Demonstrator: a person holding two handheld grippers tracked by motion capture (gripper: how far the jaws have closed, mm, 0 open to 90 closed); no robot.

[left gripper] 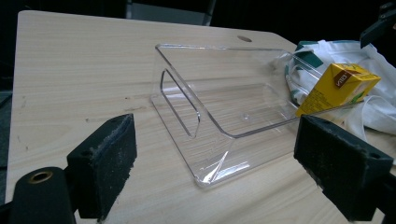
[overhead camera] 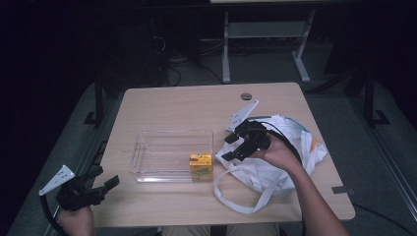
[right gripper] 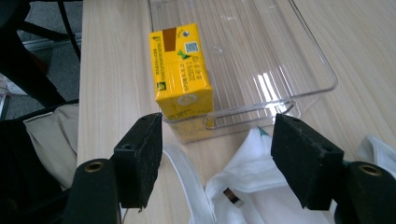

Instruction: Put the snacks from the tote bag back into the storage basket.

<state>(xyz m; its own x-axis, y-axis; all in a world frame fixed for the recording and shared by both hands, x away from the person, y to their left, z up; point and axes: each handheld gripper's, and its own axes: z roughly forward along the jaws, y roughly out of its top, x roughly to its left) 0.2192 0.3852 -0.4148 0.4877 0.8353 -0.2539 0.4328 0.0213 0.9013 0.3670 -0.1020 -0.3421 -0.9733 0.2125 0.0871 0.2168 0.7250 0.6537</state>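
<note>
Wooden table (overhead camera: 162,105): yellow carton (overhead camera: 201,165) seemingly in clear tray's (overhead camera: 147,147) near-right corner.

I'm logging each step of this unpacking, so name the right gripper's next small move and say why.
Probably dip the right gripper into the white bag for the next item. Its jaws stand open and empty over the bag's mouth. The yellow carton already stands in the clear tray, and something dark shows among the bag's folds in the right gripper view. The left gripper is open too, off by the table's edge.
</note>
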